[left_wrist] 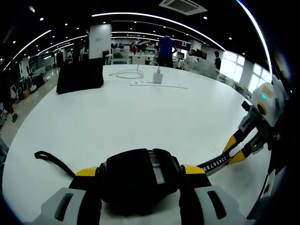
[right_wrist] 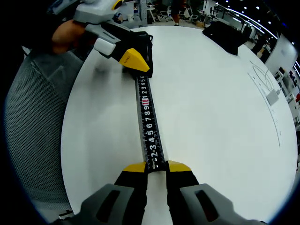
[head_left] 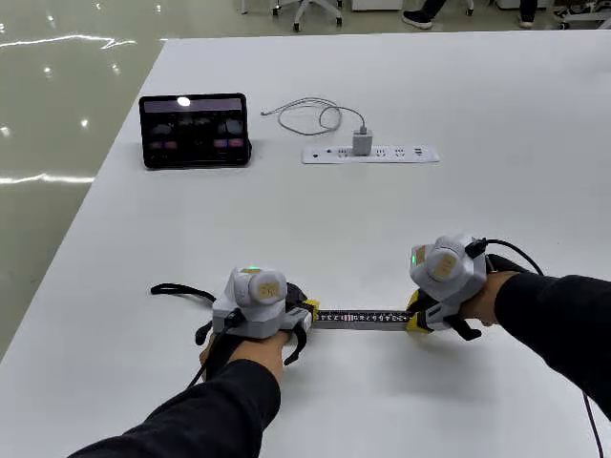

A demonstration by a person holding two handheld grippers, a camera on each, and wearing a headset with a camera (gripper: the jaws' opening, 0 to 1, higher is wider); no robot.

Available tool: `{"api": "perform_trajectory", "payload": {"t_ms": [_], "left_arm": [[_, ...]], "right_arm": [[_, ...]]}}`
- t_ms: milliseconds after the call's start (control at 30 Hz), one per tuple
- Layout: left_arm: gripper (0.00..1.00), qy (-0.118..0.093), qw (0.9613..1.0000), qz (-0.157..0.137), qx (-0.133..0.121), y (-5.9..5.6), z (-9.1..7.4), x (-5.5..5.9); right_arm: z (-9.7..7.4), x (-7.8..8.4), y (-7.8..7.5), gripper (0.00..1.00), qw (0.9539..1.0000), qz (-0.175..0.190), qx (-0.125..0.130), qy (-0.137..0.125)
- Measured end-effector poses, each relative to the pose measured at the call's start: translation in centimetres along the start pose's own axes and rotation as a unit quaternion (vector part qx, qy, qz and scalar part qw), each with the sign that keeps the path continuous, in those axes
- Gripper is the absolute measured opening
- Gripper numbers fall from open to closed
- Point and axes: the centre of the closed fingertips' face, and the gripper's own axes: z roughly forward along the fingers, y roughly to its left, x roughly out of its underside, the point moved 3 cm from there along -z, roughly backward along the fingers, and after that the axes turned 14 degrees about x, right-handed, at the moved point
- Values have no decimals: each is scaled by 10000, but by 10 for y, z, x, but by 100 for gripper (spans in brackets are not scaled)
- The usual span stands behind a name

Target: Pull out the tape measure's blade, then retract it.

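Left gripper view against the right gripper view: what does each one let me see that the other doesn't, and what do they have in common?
Left gripper view: the tape measure case up close, clamped between the jaws of the left gripper, and its black strap lying on the table. Right gripper view: the right gripper pinching the tip of the blade, with the numbers readable. Shared: the pulled-out blade, the white table and the tablet.
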Motion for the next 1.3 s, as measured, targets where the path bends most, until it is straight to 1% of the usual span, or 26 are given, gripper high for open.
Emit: {"api": "perform_trajectory", "payload": {"t_ms": [200,267,600,1300], "left_arm": [[64,10,10000,-9,3,0,0,0],[64,12,10000,-11,10,0,0,0],[64,30,10000,-28,17,0,1,0],[64,45,10000,-53,29,0,0,0]], "right_arm": [[1,-3,2,11,10000,-10,27,12],[2,-4,2,11,10000,39,50,15],[5,-13,4,11,10000,12,21,-12],[9,-25,8,11,9998,46,14,-180]]}}
